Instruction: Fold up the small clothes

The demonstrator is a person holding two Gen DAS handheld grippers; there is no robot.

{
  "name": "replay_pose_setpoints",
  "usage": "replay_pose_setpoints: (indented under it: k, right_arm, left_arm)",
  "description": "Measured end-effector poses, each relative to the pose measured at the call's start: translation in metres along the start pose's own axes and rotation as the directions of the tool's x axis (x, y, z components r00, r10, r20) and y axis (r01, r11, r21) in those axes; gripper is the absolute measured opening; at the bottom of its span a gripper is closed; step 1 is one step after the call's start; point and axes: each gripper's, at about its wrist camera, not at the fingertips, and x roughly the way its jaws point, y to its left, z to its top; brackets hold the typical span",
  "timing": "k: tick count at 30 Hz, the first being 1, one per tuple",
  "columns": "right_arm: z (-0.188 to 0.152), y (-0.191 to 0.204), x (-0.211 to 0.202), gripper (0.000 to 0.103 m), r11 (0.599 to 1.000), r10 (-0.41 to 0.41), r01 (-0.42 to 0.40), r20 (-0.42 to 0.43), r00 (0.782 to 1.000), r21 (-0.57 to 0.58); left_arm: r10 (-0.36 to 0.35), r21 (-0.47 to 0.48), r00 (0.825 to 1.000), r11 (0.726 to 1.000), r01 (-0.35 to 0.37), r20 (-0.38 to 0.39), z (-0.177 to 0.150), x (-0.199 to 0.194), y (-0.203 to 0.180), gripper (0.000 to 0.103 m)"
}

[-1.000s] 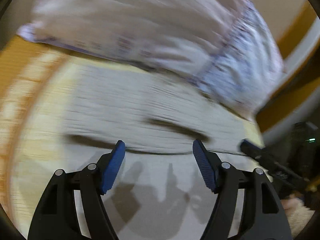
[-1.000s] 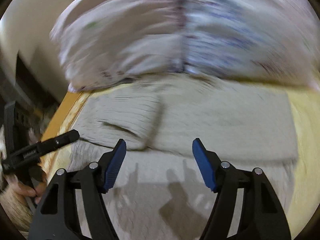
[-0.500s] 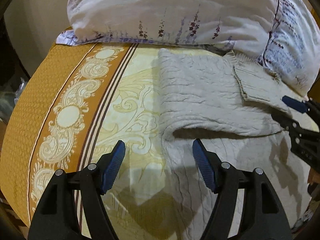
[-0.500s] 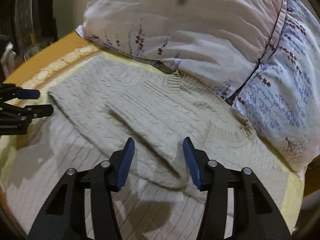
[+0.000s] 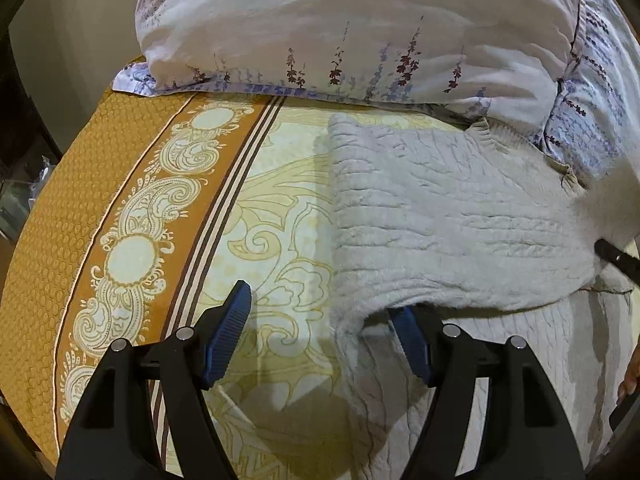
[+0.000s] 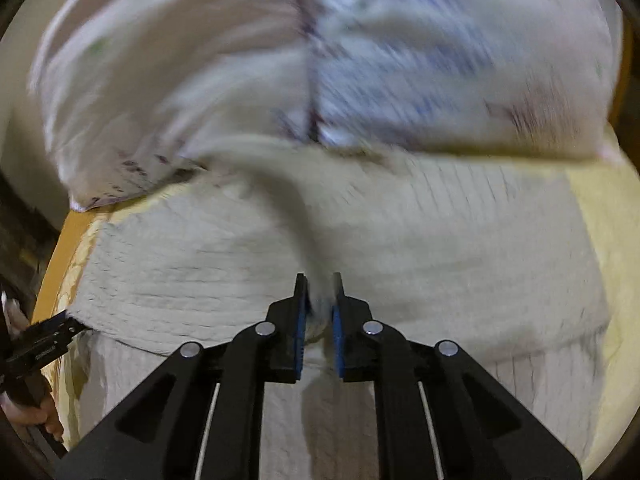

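Observation:
A cream cable-knit sweater point(image 5: 440, 216) lies on the bed, its upper part folded down over the lower part. My left gripper point(image 5: 320, 336) is open at the fold's left corner. Its right finger point(image 5: 408, 336) sits under the folded edge, the left finger over the bedspread. In the right wrist view, my right gripper point(image 6: 319, 308) is shut on a pinched-up ridge of the sweater point(image 6: 248, 264), near the middle of the fold. That view is blurred by motion. The left gripper's tip point(image 6: 52, 334) shows at the sweater's left edge.
Two floral pillows point(image 5: 360, 28) lie right behind the sweater, touching its collar. The orange and yellow patterned bedspread point(image 5: 132, 216) reaches left to the bed edge. A dark gap with furniture lies beyond the left edge. A hand point(image 6: 28, 412) shows at the lower left.
My right gripper has closed on a ridge of the sweater and is moving fast. My left gripper has pushed forward, and its right finger has slid under the folded edge.

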Motion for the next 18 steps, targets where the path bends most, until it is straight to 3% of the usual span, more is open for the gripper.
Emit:
replay_pose_setpoints:
  k: [3,8,10,11,12,15,18]
  right_arm:
    - [0.001,-0.016,0.003,0.027,0.997,0.019,-0.019,0.007,1.000,0.079]
    - [0.009,-0.044,0.003,0.027,0.980,0.025,-0.031,0.033,0.999,0.196]
    - [0.013,-0.053,0.006,0.018,0.976,0.021,-0.027,0.033,0.999,0.217]
    - [0.014,-0.055,0.007,0.008,0.975,0.024,-0.031,0.032,0.999,0.219]
    - [0.016,-0.054,0.007,0.007,0.976,0.027,-0.034,0.034,0.999,0.214]
    - [0.023,-0.049,-0.014,0.007,0.980,0.058,-0.077,0.108,0.992,0.185]
    - [0.030,-0.037,-0.051,0.007,0.986,0.105,-0.134,0.253,0.962,0.099]
  left_arm:
    - [0.007,0.003,1.000,1.000,-0.007,-0.002,0.001,0.002,0.000,0.070]
    - [0.015,-0.008,1.000,1.000,-0.015,-0.001,0.001,0.003,0.001,0.070]
    - [0.022,-0.011,1.000,1.000,-0.022,0.000,0.001,0.004,0.001,0.070]
    - [0.025,-0.013,1.000,1.000,-0.025,0.000,0.001,0.005,0.001,0.070]
    - [0.029,-0.014,1.000,0.999,-0.029,-0.001,0.001,0.005,0.001,0.070]
    - [0.039,-0.022,0.999,0.999,-0.039,-0.002,0.003,0.007,0.001,0.070]
    - [0.042,-0.027,0.999,0.999,-0.042,-0.006,0.003,0.008,0.000,0.070]
